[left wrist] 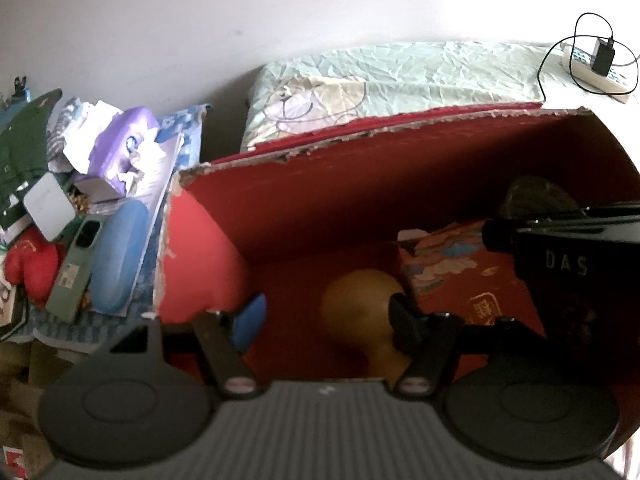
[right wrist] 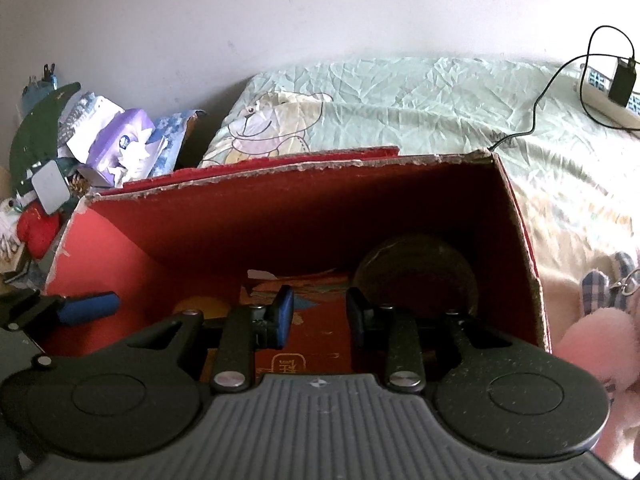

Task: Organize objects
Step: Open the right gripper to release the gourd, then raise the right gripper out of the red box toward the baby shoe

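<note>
Pointing down into the red box point(right wrist: 516, 216), both grippers hang over its open top. The left gripper point(left wrist: 328, 320) has its jaws spread wide, with nothing pressed between them; a yellow gourd-shaped object point(left wrist: 360, 320) lies on the box floor below the gap, and contact with either pad cannot be confirmed. The right gripper point(right wrist: 320, 316) has its jaws set part-way apart and empty, above a red patterned packet point(right wrist: 316, 344) that rests on the box floor. A dark round object point(right wrist: 416, 272) sits in the far right corner of the box, just beside the packet. The gourd lies to the left of the packet.

Outside the box, to its left, a cluttered pile holds a purple tissue pack point(left wrist: 124, 148), a blue case point(left wrist: 116, 256), a green phone point(left wrist: 74, 268) and a red plush item point(left wrist: 34, 268). Behind the box lies a pale green bedsheet point(right wrist: 400, 100). A power strip point(right wrist: 600, 92) with a black charger point(right wrist: 622, 82) rests on the sheet, well apart from the box to the far right.
</note>
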The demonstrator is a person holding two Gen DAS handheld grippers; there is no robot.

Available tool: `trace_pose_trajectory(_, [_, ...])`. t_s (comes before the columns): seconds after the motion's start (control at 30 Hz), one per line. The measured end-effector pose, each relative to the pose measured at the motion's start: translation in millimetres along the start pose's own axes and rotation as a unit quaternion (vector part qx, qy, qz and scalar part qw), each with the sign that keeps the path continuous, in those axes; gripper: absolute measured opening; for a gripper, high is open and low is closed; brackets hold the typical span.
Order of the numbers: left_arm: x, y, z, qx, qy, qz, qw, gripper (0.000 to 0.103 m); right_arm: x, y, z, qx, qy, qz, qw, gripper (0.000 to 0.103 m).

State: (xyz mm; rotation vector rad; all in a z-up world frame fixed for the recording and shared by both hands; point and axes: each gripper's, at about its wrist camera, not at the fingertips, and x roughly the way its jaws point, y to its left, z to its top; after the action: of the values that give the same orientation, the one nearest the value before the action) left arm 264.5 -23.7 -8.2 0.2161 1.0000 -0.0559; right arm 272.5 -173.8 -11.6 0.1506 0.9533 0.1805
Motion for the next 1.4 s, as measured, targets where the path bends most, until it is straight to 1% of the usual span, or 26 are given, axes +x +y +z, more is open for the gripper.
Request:
trace_pose_trajectory(0.27, [-1,-1,0,0.002,-0.002,0.011,0.9999,0.071,0,3,1,-0.01,-0.004,-0.008,1.0,0.033])
trace_pose_trajectory(0.47, [0,0,0,-0.003,0.001,0.023,0.9997,0.071,3,-2,2,0.008,0.007,0.009,1.0,0.033])
trace_pose_trajectory(0.63, [1,0,1,-0.01,0.003,0.036,0.9993,0.071,3,1,0,-0.001,0.009,0.014,1.0,0.033])
trace_pose_trajectory(0.73, [1,1,1,-0.015,0.004,0.046,0.9988,0.071,5,0,1,-0.003,0.015,0.025,1.0,0.032])
trace_pose_trajectory(0.87, [0,-2,0,-0.012,-0.005,0.064,0.9979,0.071,6,-2,1,-0.001,0.02,0.037,0.999,0.033])
trace_pose_trajectory(1.0, [-5,-3,-1,-0.025,-0.016,0.077,0.9966,0.071,5,-5,2,0.005,0.023,0.049,0.998,0.032])
trace_pose_trajectory(1.07, [-13,-3,0,-0.037,-0.024,0.08,0.9959,0.07,3,-4,2,-0.002,0.019,0.05,0.999,0.032])
trace_pose_trajectory(1.17, [-36,-6,1,-0.042,-0.05,0.08,0.9946,0.071,-4,-1,-1,-0.027,0.003,0.043,0.999,0.033])
trace_pose_trajectory(1.23, [-51,-8,1,-0.044,-0.059,0.085,0.9937,0.072,-13,-6,-1,-0.011,-0.003,0.074,0.997,0.033])
trace_pose_trajectory(1.27, [-58,-10,1,-0.046,-0.063,0.086,0.9933,0.072,-18,-8,-1,-0.003,-0.007,0.086,0.996,0.031])
trace_pose_trajectory(1.3, [-65,-11,0,-0.049,-0.066,0.089,0.9927,0.073,-23,-10,-1,0.0,-0.011,0.091,0.996,0.031])
trace_pose_trajectory(1.37, [-74,-12,-2,-0.056,-0.067,0.091,0.992,0.079,-32,-12,-2,-0.001,-0.02,0.097,0.995,0.031])
trace_pose_trajectory(1.4, [-78,-11,-4,-0.062,-0.065,0.089,0.9921,0.079,-38,-14,-2,0.002,-0.024,0.106,0.994,0.031])
